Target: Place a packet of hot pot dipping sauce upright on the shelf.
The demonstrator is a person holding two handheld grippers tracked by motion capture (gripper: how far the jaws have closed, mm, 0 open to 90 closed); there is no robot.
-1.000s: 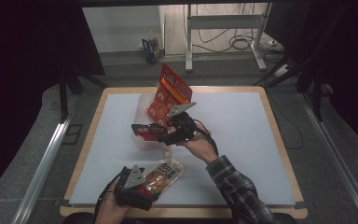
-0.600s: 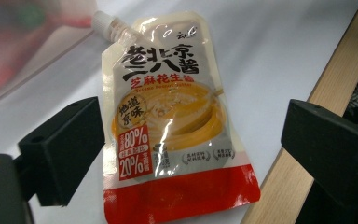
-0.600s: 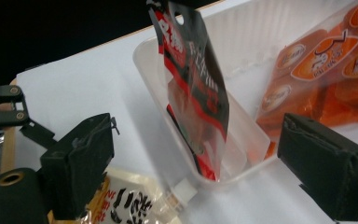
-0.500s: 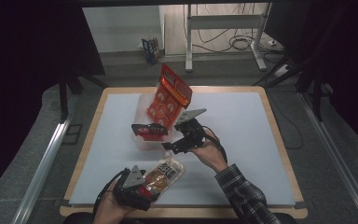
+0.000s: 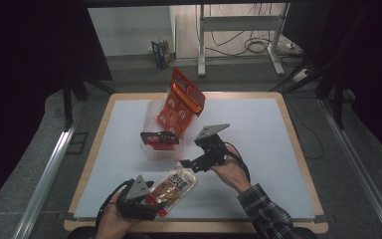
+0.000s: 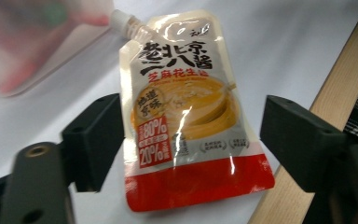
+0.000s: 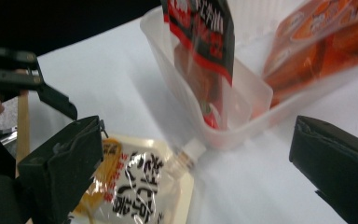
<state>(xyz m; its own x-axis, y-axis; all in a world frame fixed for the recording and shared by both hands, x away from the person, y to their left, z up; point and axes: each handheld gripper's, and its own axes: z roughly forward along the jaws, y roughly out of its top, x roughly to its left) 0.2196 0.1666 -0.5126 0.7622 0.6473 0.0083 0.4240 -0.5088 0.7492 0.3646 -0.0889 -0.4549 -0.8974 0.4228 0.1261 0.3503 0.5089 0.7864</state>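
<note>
A sauce pouch (image 5: 176, 184) with a white spout lies flat near the table's front edge. My left gripper (image 5: 156, 201) sits at its bottom end. In the left gripper view the jaws (image 6: 193, 140) stand on either side of the pouch (image 6: 186, 93); they have just been closing and the pouch is undeformed. My right gripper (image 5: 191, 163) hovers open over the spout end, its jaws having just been opening. The right gripper view has nothing gripped between its jaws (image 7: 198, 163), with the pouch (image 7: 135, 186) below.
A clear plastic bin (image 5: 159, 153) stands mid-table holding an upright orange snack bag (image 5: 181, 102) and a red-and-black pouch (image 5: 160, 139). The bin's corner (image 7: 168, 51) is close ahead of the right gripper. The table's wooden front edge (image 5: 204, 226) runs just behind the left hand.
My right gripper has drawn back from the bin and the red-and-black pouch toward the front, over the sauce pouch's spout. The left hand has stayed put.
</note>
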